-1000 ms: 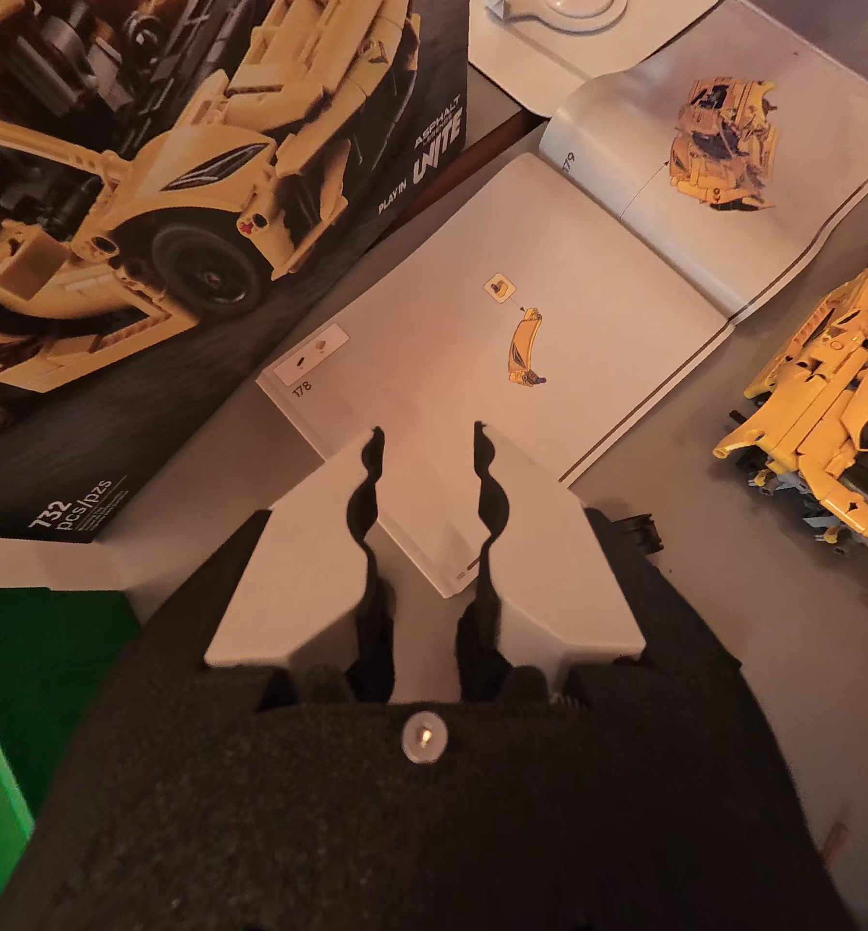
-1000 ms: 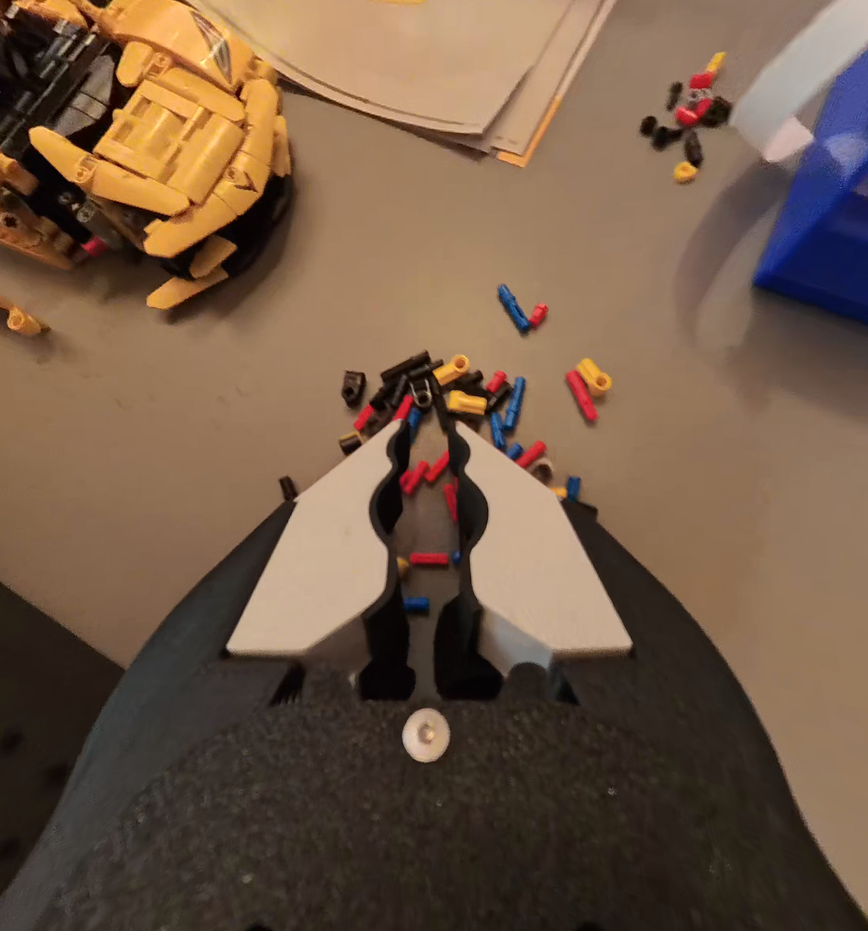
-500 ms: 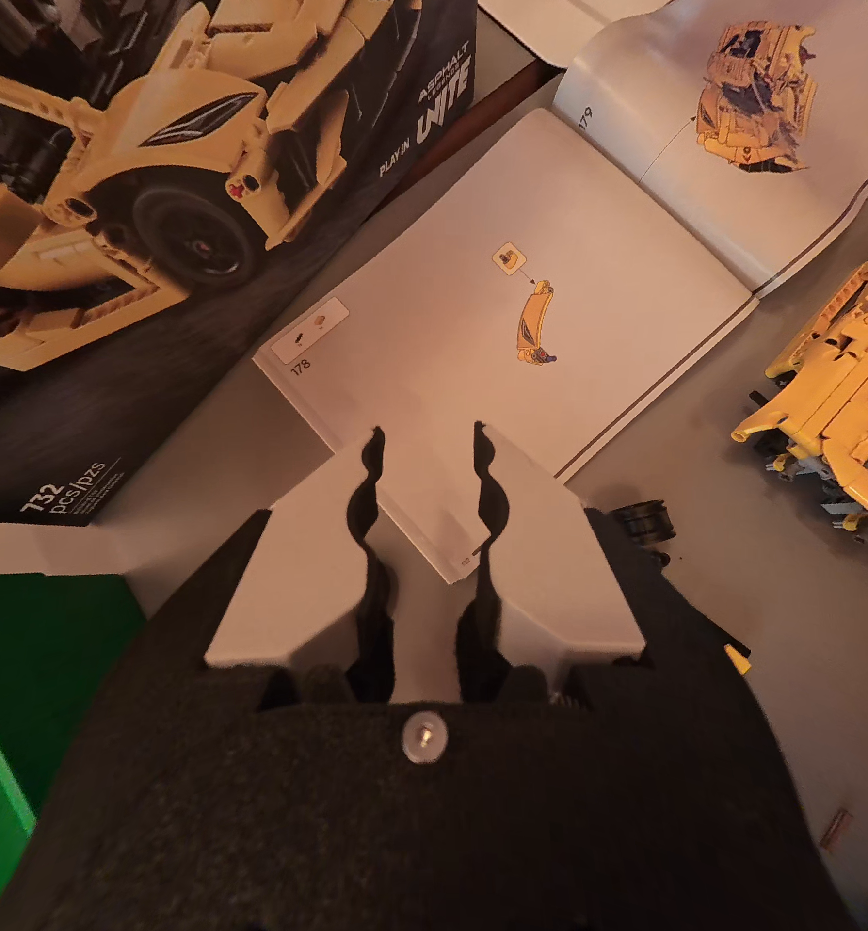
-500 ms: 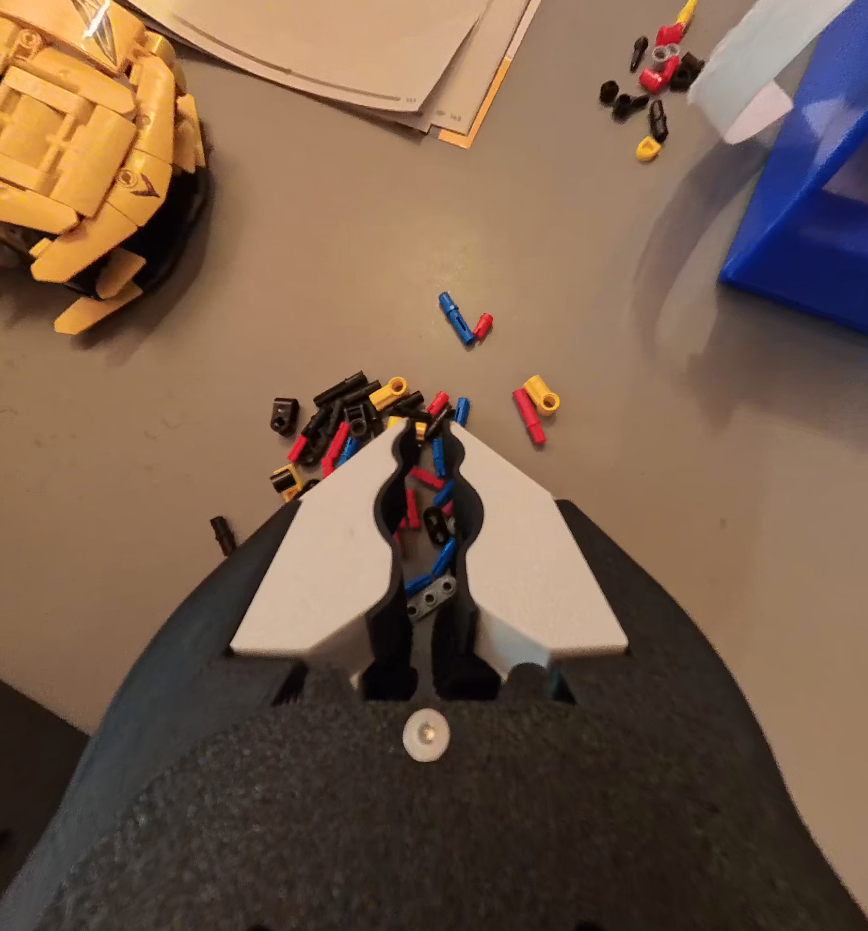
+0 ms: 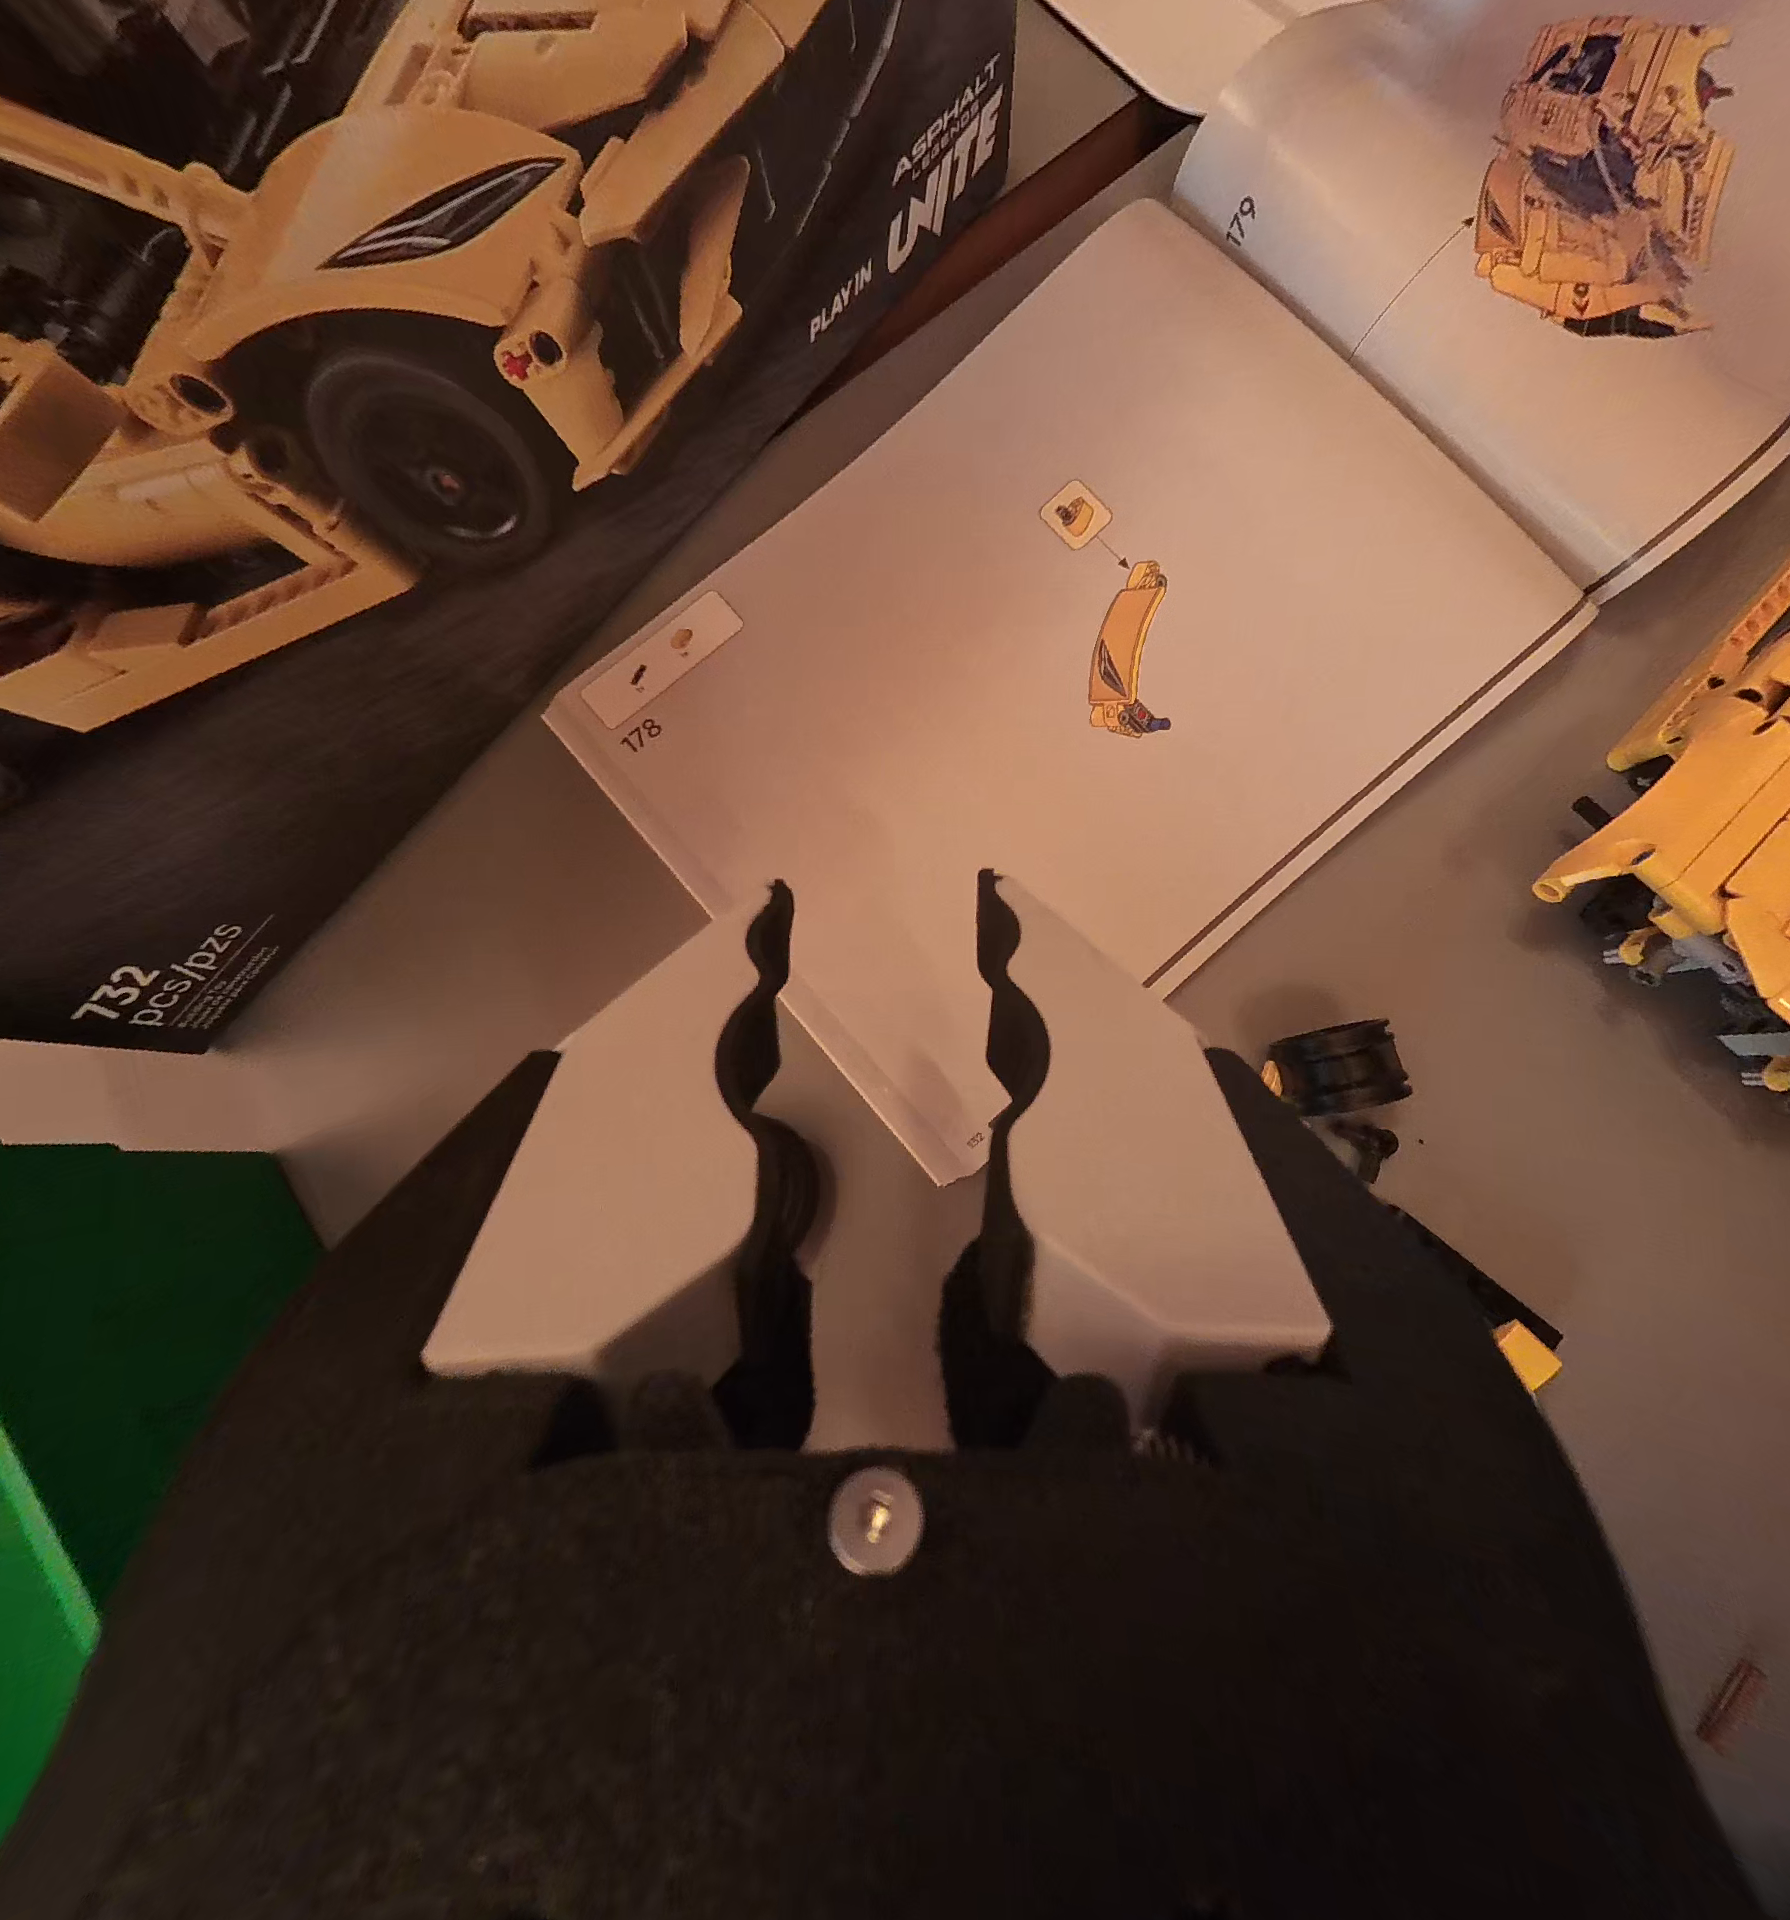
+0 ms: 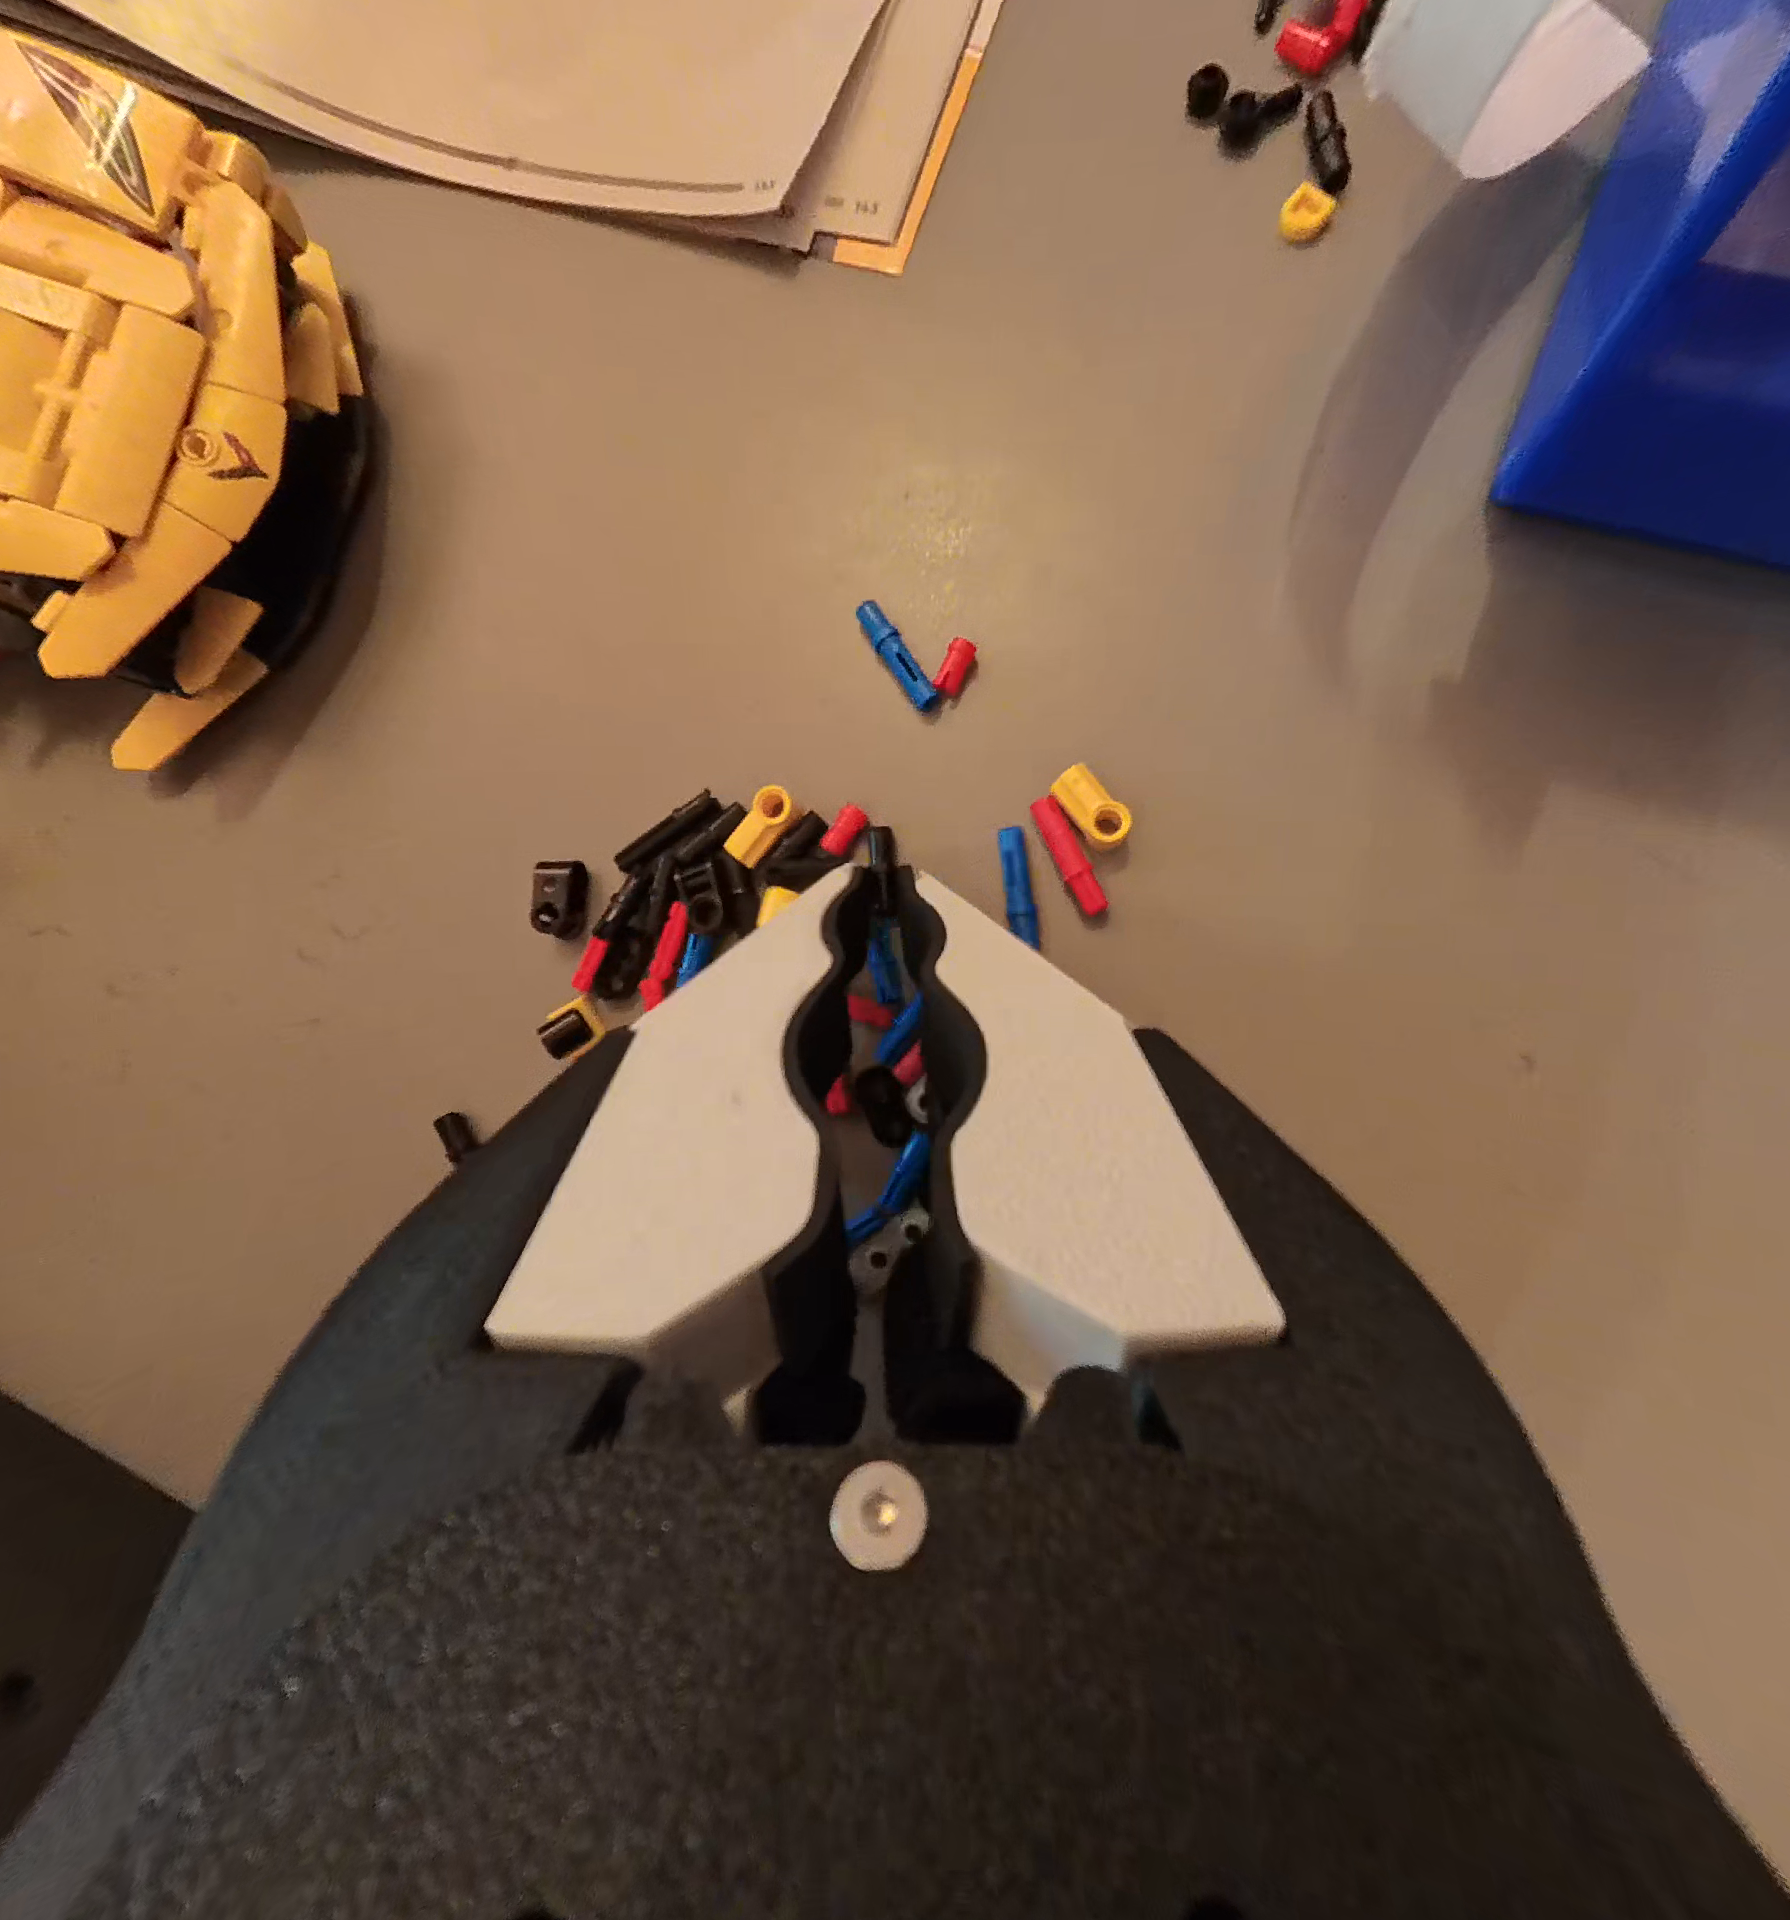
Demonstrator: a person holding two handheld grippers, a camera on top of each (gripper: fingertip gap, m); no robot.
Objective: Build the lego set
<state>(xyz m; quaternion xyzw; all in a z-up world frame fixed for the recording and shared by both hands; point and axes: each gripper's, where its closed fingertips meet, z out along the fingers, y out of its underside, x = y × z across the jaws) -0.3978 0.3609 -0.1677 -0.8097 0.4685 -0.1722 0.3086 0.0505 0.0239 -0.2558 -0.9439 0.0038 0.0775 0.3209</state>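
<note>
Tongs first: the right tongs have narrowed from clearly apart a second ago to nearly together now, and a small black pin stands at their tips, at the far edge of the heap of loose pins on the table. It looks pinched between the tips, though blur there keeps me from being sure it is truly gripped. That suggests the picking step is under way, so the next move would be to lift it clear without dragging neighbouring pieces. Meanwhile the left tongs hang apart and empty above the near corner of the open instruction booklet, and their view has slid a little so the partly built yellow car now sits farther right. From the right view, that car lies far left, well apart from the pins.
</note>
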